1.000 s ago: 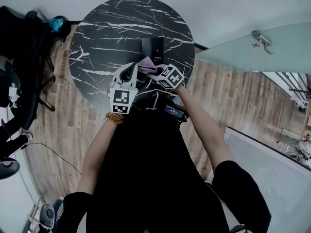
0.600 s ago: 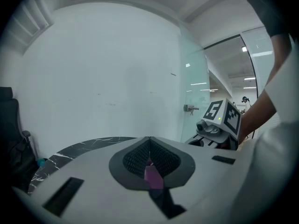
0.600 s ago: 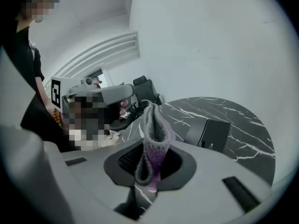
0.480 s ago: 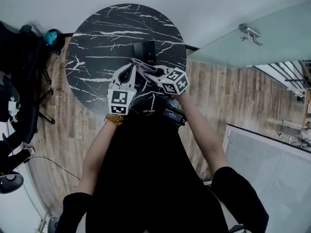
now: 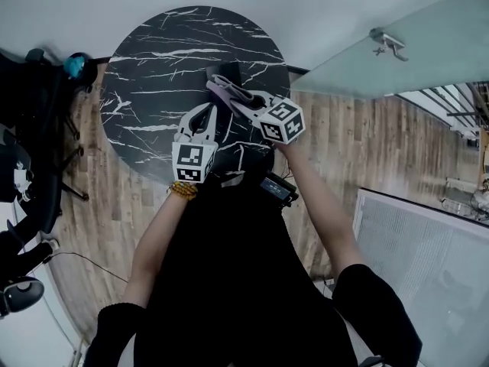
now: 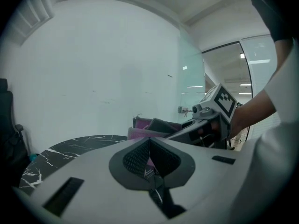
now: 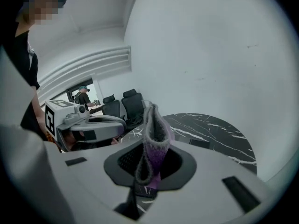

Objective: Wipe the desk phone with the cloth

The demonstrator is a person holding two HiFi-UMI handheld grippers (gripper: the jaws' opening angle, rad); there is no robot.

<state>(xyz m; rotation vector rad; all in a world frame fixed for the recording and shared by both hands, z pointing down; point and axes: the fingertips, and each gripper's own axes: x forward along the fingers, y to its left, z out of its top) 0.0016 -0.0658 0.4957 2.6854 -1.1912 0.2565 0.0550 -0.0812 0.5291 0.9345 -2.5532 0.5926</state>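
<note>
I'm seeing the right gripper (image 7: 150, 164) clamping the cloth (image 7: 153, 127). Its jaws are pinched on a fold that is standing up out of the pads, floppy and looped at the top. The cloth is reading as a knit, purple going grey at the edges.

In the head view that cloth is trailing from the gripper's tips onto the desk phone (image 5: 226, 73). The phone is sitting right of the table's middle, nearer the far edge than the near one. I'm only getting it as a dark boxy slab. Cloth and gripper are covering its near side, so keys and handset aren't readable.

The left gripper (image 6: 149, 146) is showing its jaws together, with the black cross-hatched pads meeting in one seam. A purple sliver is peeking through low in that seam. I can't tell whether that is cloth being pinched or cloth lying beyond. In the head view this gripper is hovering just beside the cloth, on its near-left side.

The table (image 5: 153, 60) is round, black marble-look with white veins, and its near edge is hiding behind the person's body. Office chairs (image 5: 30, 128) are getting cut off at the left. A frosted glass panel (image 5: 359, 63) with a metal handle is running off to the right, past the table's right edge. The floor (image 5: 344, 144) is showing as wood planks.
</note>
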